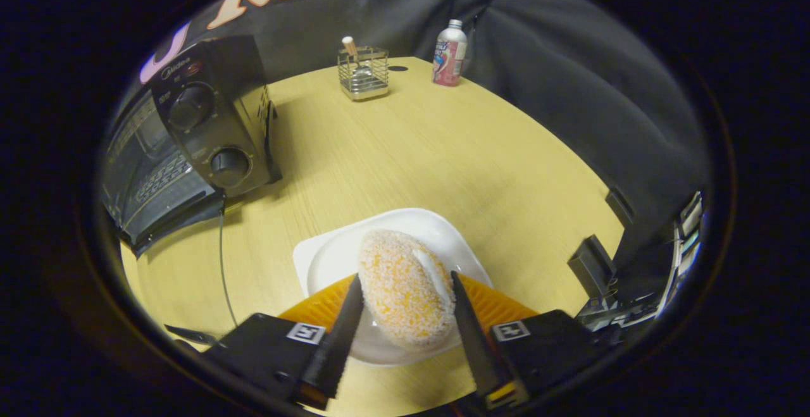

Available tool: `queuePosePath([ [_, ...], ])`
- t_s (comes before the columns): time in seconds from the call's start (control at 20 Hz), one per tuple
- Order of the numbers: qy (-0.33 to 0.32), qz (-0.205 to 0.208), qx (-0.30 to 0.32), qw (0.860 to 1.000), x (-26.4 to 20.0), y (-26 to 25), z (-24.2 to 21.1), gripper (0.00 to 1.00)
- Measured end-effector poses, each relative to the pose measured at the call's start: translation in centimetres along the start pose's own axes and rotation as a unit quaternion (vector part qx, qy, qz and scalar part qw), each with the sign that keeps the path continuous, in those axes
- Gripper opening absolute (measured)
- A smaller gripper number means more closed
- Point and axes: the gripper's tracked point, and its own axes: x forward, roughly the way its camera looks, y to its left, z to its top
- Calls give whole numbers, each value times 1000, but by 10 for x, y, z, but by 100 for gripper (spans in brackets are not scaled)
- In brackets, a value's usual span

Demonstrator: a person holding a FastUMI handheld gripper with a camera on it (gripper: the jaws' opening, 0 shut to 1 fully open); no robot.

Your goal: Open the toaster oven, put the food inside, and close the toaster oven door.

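Observation:
A sugar-coated bun with a cream filling (405, 297) lies on a white plate (329, 255) on the wooden table. My gripper (405, 281) has one finger against each side of the bun, and both fingertips (354, 297) touch it. The bun still seems to rest on the plate. The black toaster oven (209, 126) stands to the left, beyond the fingers, with two knobs on its right panel. Its door (171, 217) looks folded down, and a wire rack (158, 180) shows inside.
A wire cutlery holder (363, 74) and a pink bottle (449, 53) stand at the far edge of the table. A thin cable (221, 265) runs from the oven toward me. Bare tabletop (405, 151) lies between the plate and the oven. Dark equipment (595, 265) sits at the right edge.

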Motion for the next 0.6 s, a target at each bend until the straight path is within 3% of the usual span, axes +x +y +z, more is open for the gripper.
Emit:
queuePosePath([
  [0.2, -1, -2, 11, 1000, 0, 0, 4, 70],
  [0.6, -70, 39, 123, 989, -30, 20, 53, 69],
])
